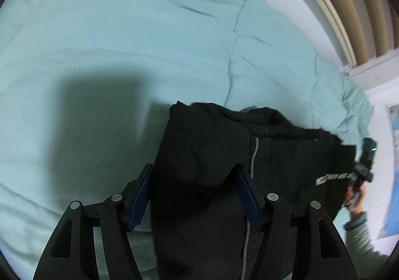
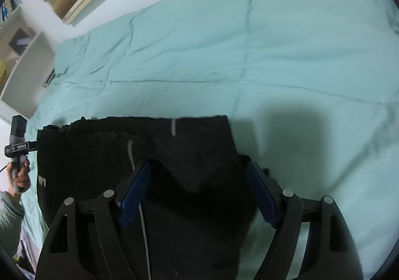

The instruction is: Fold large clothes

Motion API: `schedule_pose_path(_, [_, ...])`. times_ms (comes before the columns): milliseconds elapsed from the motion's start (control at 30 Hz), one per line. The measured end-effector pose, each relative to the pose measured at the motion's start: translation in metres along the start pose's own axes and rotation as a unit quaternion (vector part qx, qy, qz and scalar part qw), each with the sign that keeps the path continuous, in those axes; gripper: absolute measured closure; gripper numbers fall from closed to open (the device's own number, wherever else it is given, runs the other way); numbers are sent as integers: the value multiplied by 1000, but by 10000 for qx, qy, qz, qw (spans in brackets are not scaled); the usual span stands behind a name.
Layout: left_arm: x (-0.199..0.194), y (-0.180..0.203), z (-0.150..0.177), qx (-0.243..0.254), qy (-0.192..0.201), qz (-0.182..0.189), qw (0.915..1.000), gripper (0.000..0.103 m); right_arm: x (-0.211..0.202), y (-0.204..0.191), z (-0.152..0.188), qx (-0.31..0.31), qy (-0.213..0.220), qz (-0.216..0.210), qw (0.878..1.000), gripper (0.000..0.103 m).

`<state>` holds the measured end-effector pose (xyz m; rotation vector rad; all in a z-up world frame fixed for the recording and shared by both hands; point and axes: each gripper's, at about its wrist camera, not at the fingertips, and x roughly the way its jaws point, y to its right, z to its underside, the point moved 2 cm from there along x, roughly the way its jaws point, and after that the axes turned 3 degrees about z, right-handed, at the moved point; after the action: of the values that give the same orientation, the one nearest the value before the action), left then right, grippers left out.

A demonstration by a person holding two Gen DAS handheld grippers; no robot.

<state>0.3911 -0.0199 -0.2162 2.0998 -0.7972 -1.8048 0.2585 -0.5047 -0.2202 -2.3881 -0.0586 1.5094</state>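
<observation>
A large black garment (image 1: 212, 155) with a grey zipper line and white lettering hangs stretched above a teal bedspread (image 1: 124, 43). My left gripper (image 1: 194, 170) has its blue-padded jaws wide apart with the garment's edge between them. In the right wrist view the same garment (image 2: 149, 150) spans the lower frame, and my right gripper (image 2: 198, 168) also has its jaws wide apart around the cloth. Each gripper shows in the other's view, held by a hand: the right one (image 1: 361, 170), the left one (image 2: 18, 145).
The teal quilted bedspread (image 2: 249, 55) covers a bed. A wooden slatted headboard (image 1: 349, 6) and a white wall stand behind it. White shelves (image 2: 25, 68) stand at the bed's left side. The garment casts a dark shadow on the bedspread.
</observation>
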Motion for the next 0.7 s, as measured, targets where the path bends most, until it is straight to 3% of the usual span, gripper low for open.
schedule_pose_path(33, [0, 1, 0, -10, 84, 24, 10000, 37, 4, -2, -2, -30, -19, -20, 10000, 22])
schedule_pose_path(67, [0, 3, 0, 12, 152, 42, 9999, 41, 9, -5, -4, -59, -66, -9, 10000, 37])
schedule_pose_path(100, [-2, 7, 1, 97, 261, 32, 9996, 68, 12, -8, -5, -123, -68, 77, 9999, 69])
schedule_pose_path(133, [-3, 11, 2, 211, 312, 24, 9993, 85, 12, -10, -5, -157, -56, 98, 9998, 73])
schedule_pose_path(200, [-13, 21, 6, 441, 540, -94, 9975, 89, 1, -17, -1, -321, 193, 368, 9986, 81])
schedule_pose_path(333, [-43, 48, 5, 791, 1007, -90, 9917, 91, -49, -28, 6, -501, 801, 938, 9911, 86])
schedule_pose_path(400, [-64, 61, -5, 860, 1348, 41, 9871, 91, -79, -30, 5, -507, 1145, 1353, 9829, 87])
schedule_pose_path(500, [-75, 80, -25, 972, 1621, 177, 9818, 91, -103, -23, -1, -392, 1375, 1635, 9761, 87])
schedule_pose_path(600, [-50, 86, -42, 1044, 1506, -278, 9827, 91, -83, -13, -9, -373, 1182, 2041, 9711, 87])
schedule_pose_path(700, [2, 70, -53, 809, 952, -769, 9892, 90, -33, 7, -13, -123, 702, 2175, 9735, 87])
